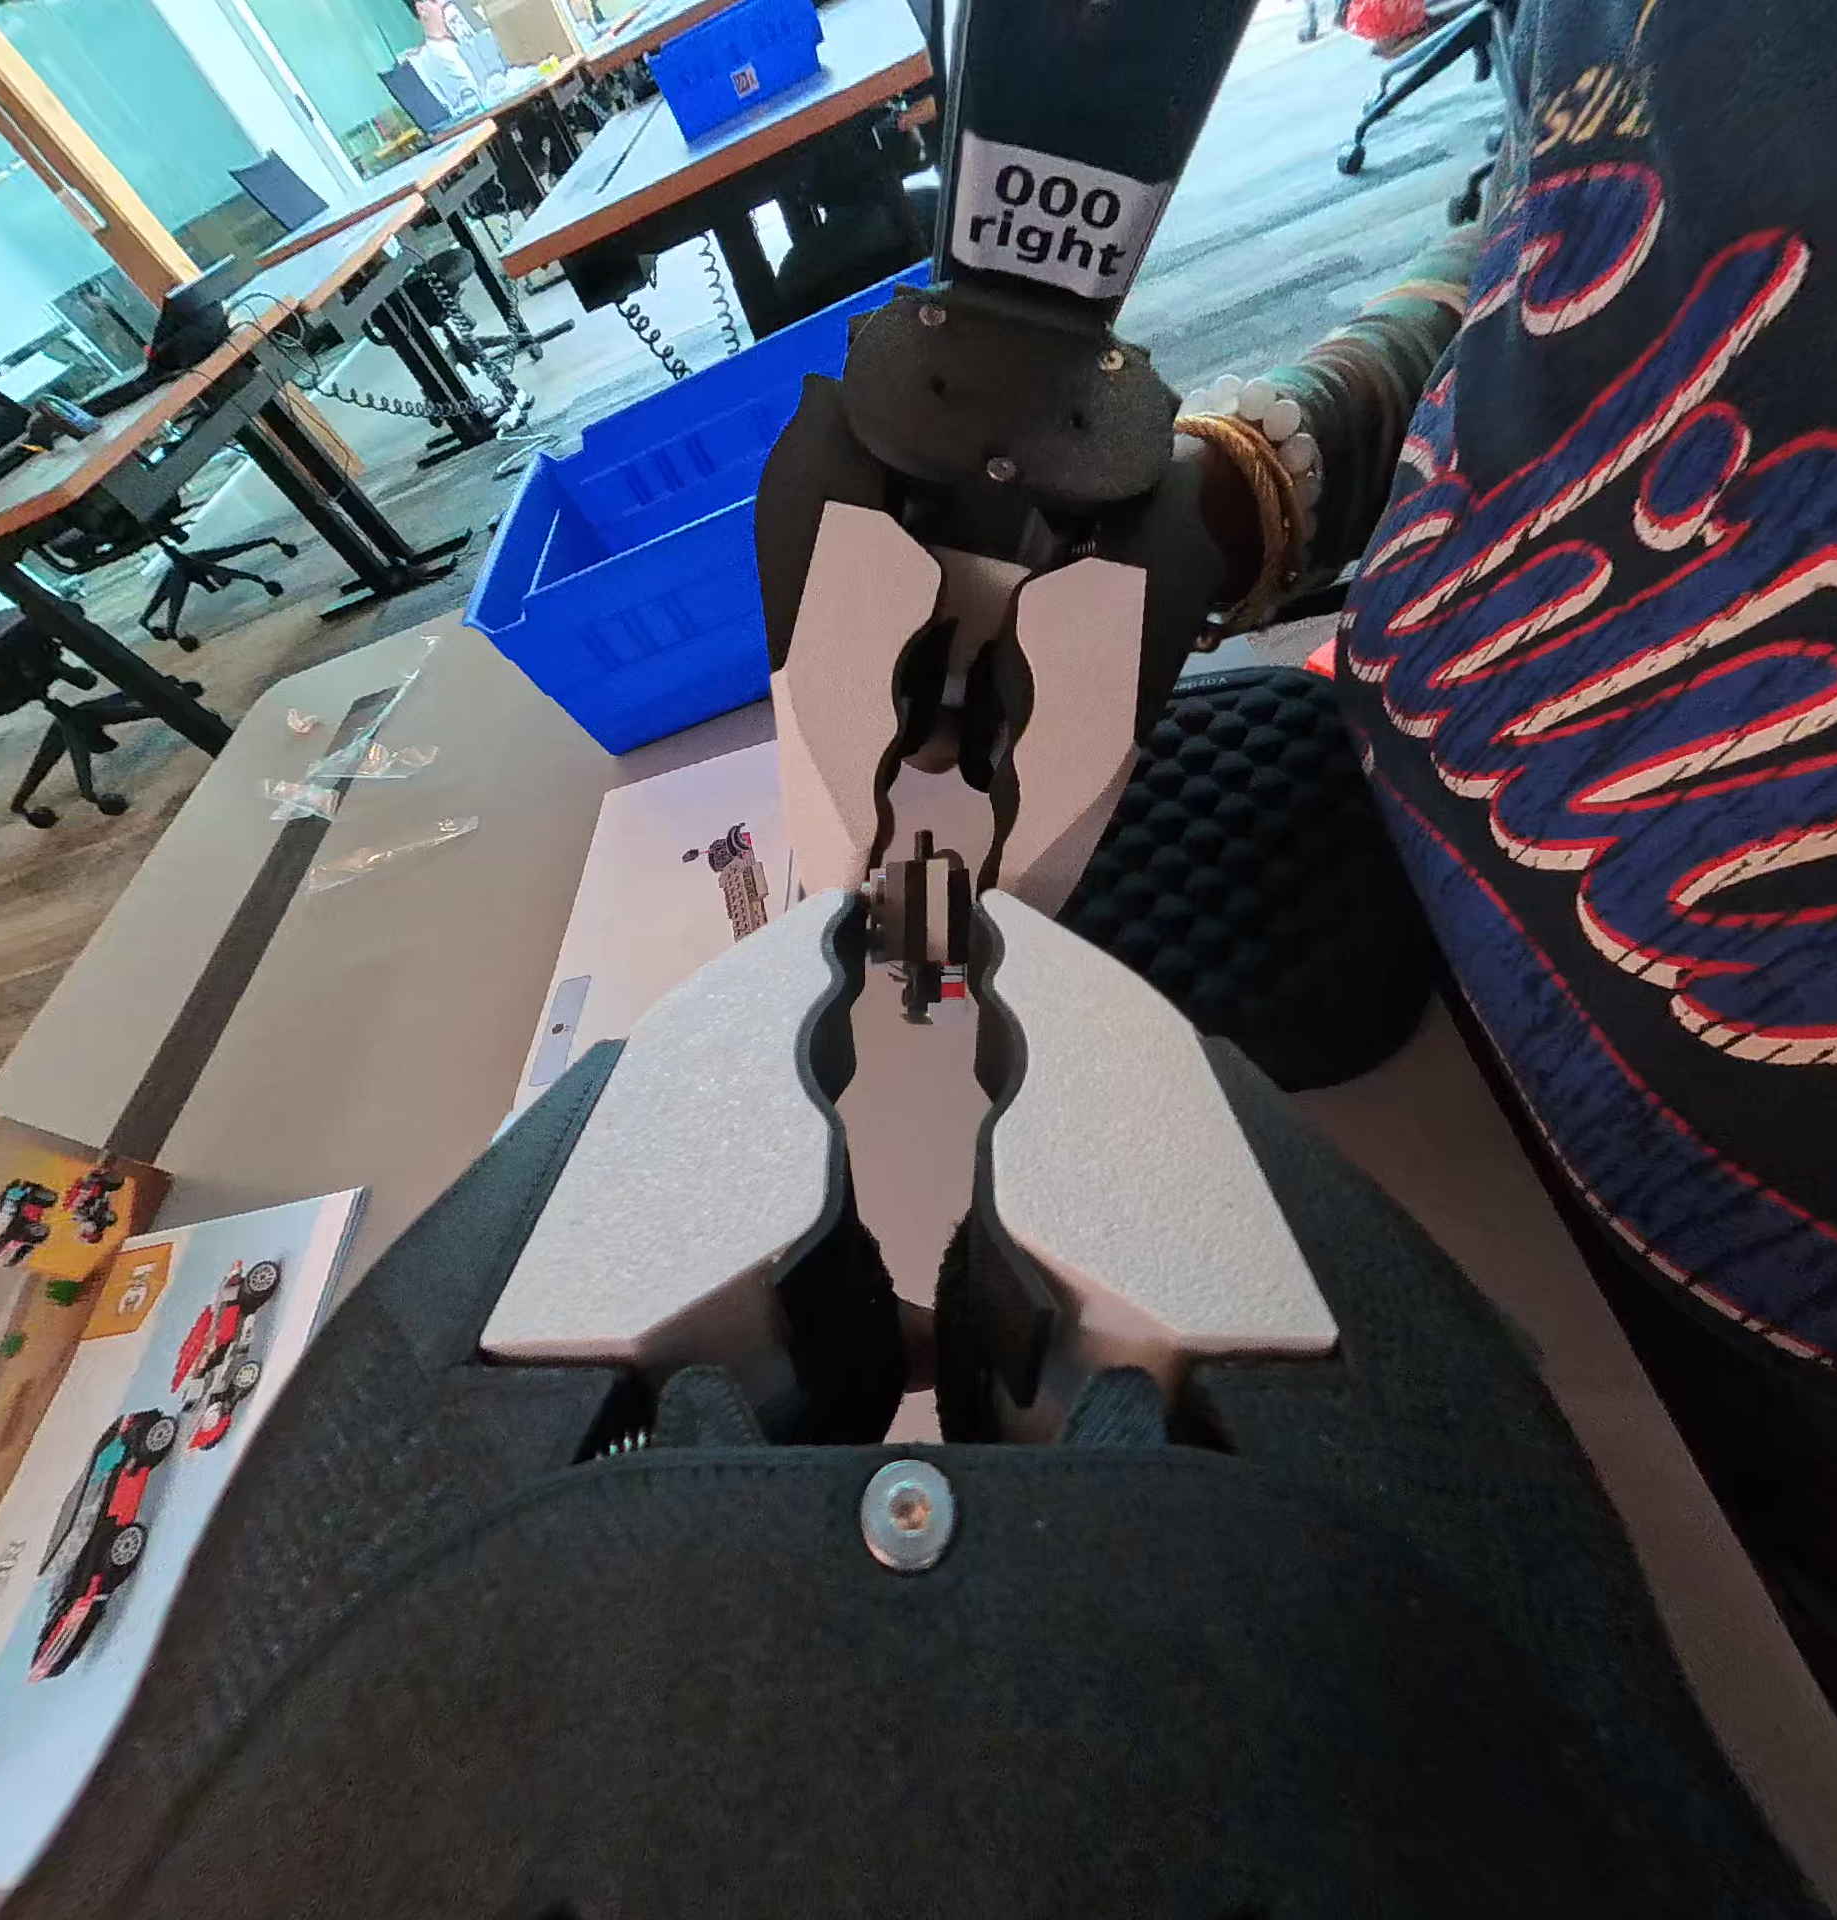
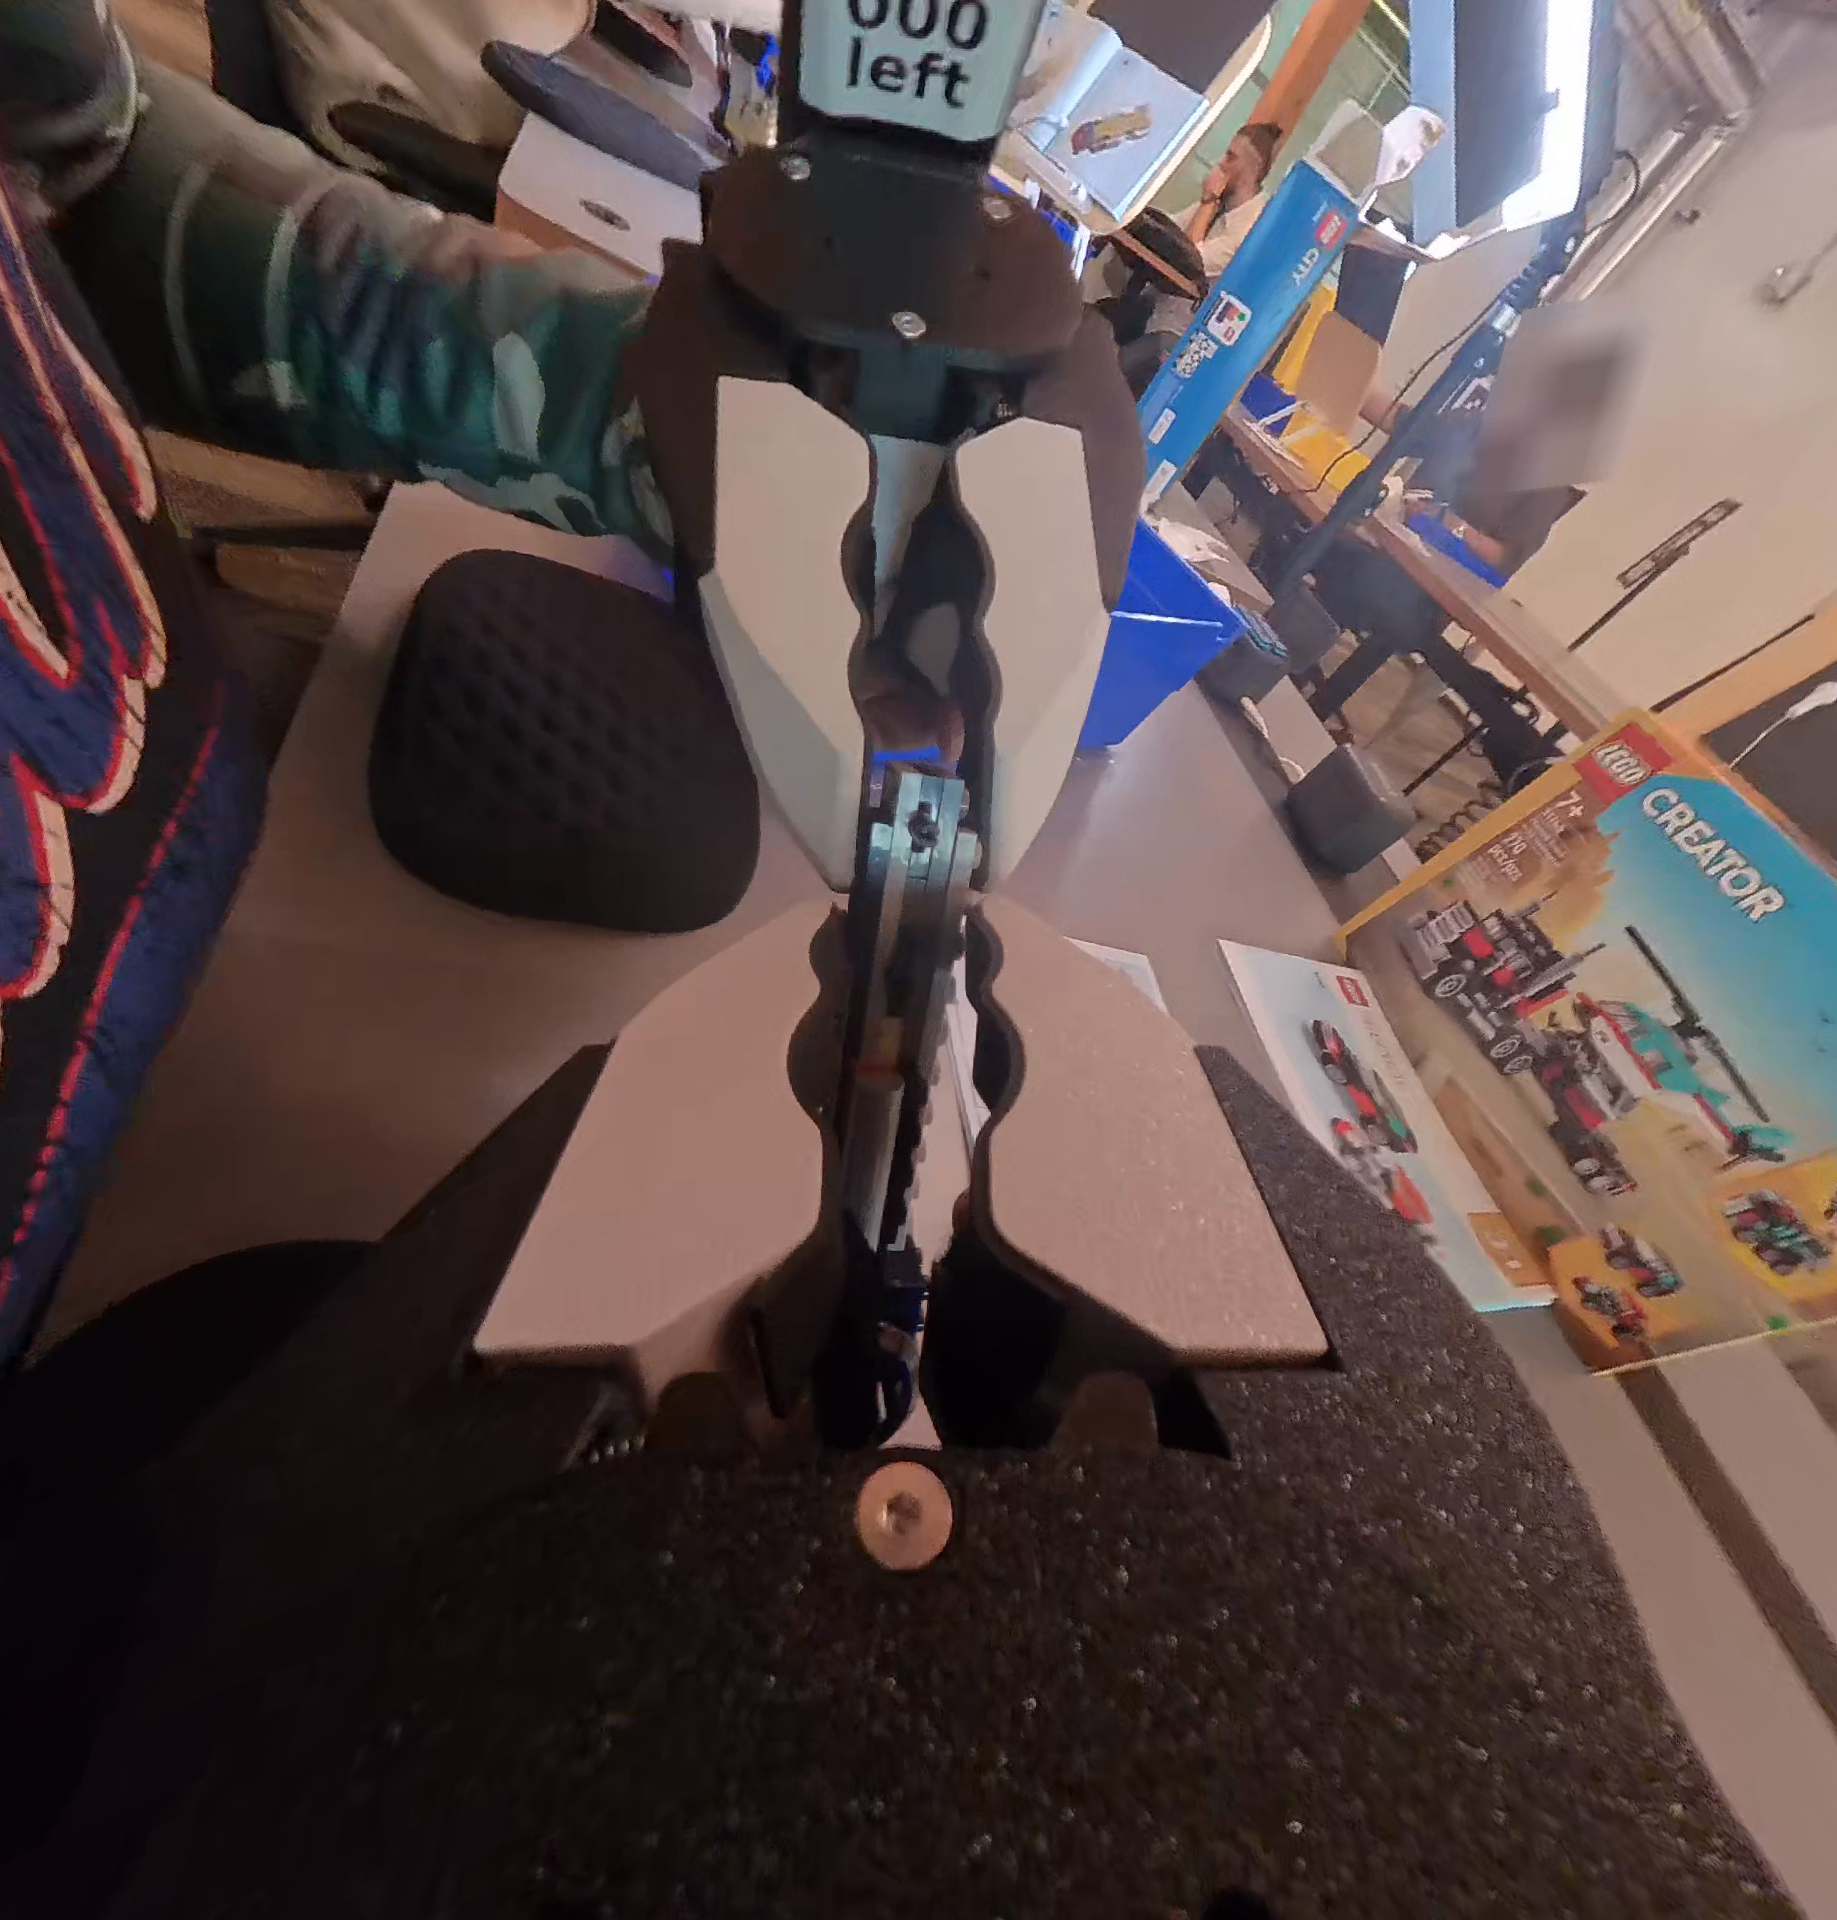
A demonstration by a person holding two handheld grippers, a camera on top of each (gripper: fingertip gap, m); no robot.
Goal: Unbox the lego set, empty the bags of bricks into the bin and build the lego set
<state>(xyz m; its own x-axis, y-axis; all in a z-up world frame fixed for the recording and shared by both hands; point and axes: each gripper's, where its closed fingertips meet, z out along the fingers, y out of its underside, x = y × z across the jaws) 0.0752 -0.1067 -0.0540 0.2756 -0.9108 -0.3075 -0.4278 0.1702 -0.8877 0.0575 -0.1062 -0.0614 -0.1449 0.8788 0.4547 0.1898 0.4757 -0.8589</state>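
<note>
The left gripper [image 1: 909, 914] and the right gripper [image 2: 903, 914] meet tip to tip above the pale grey table [image 1: 374, 987], each nearly closed on the same small partly built assembly of grey, black and red plastic bricks [image 1: 919, 930]. In the right wrist view the assembly [image 2: 909, 997] runs lengthwise down the narrow gap between the right gripper's white fingers [image 2: 685, 1164], its far end reaching the left gripper's tips; that view is soft, so exactly which bricks each pad presses is hard to say.

Beyond the right gripper in the left wrist view stands a blue plastic bin [image 1: 633, 603], and under the two tips lies an open white instruction booklet [image 1: 665, 883]. Left of the left gripper lie crumpled clear plastic bags [image 1: 363, 790], and nearer, another white booklet with car pictures [image 1: 145, 1455] beside the yellow-edged cardboard set box [image 1: 20, 1226]. To the right of the right gripper that box [image 2: 1662, 1049] lies flat on the table. A black dimpled cushion [image 2: 561, 748] sits to its left.
</note>
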